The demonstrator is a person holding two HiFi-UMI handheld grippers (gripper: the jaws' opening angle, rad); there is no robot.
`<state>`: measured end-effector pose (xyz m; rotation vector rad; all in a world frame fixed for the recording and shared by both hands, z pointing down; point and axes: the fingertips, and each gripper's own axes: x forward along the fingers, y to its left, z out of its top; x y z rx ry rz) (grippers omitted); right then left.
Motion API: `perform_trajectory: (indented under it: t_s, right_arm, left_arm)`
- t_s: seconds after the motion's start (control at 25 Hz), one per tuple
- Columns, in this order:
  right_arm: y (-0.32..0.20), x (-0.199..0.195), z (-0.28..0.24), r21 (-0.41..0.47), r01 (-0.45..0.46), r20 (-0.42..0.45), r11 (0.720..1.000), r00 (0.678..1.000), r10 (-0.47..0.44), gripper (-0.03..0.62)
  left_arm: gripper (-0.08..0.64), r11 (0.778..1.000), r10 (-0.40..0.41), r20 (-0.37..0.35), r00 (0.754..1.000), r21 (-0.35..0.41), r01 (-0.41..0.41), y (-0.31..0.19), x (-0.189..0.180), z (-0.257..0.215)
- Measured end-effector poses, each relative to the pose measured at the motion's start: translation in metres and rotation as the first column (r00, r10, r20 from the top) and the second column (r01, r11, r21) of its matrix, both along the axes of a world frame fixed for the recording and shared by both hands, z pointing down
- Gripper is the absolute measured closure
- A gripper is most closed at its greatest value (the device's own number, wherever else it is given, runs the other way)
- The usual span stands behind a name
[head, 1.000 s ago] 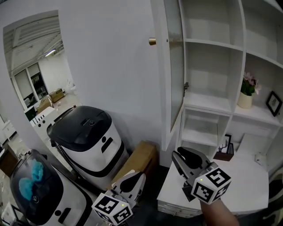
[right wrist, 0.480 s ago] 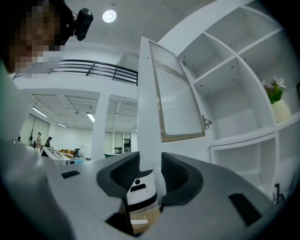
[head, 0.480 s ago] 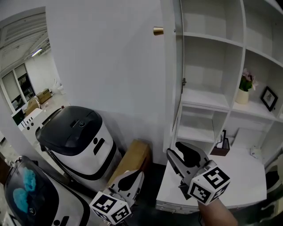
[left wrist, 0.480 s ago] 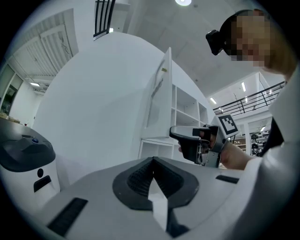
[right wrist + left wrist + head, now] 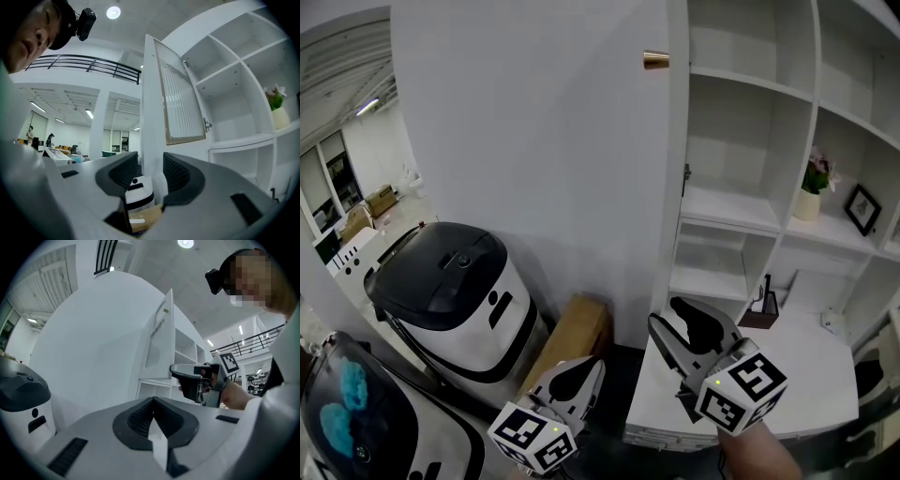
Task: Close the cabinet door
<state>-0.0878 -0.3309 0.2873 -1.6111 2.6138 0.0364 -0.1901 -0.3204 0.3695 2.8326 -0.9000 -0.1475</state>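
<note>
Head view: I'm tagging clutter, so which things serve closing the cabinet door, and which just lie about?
For the job: cabinet door, standing open; its brass knob.
Lying about: black-topped white machine, cardboard box, potted flowers, picture frame.

Flowerpot [image 5: 807,202] near frame [image 5: 861,208] (both shelved); cardboard box [image 5: 569,339]

Two tools up front: the left tool [image 5: 582,371], jaws together, and the right tool [image 5: 667,313], jaws just been opening, nothing between them. One cabinet door [image 5: 534,141], one brass knob [image 5: 655,60]. Two white machines: the black-lidded machine [image 5: 450,286] and the domed machine [image 5: 356,422]. One cardboard box [image 5: 572,337]. One potted plant [image 5: 807,195], one picture frame [image 5: 861,208], one table [image 5: 816,384].
</note>
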Motion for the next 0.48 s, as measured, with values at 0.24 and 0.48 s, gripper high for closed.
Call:
perform_trajectory:
  t_s: [0.24, 0.48]
  right_arm:
    - [-0.011, -0.004, 0.004, -0.001, -0.055, -0.039, 0.998, 0.998, 0.055, 0.445]
    - [-0.012, -0.001, 0.008, -0.009, -0.053, -0.032, 0.999, 0.998, 0.053, 0.459]
  left_arm:
    - [0.555, 1.0, 0.012, 0.008, 1.0, 0.022, -0.013, 0.004, 0.005, -0.007]
    - [0.555, 1.0, 0.01, 0.013, 1.0, 0.024, -0.01, 0.008, 0.003, -0.008]
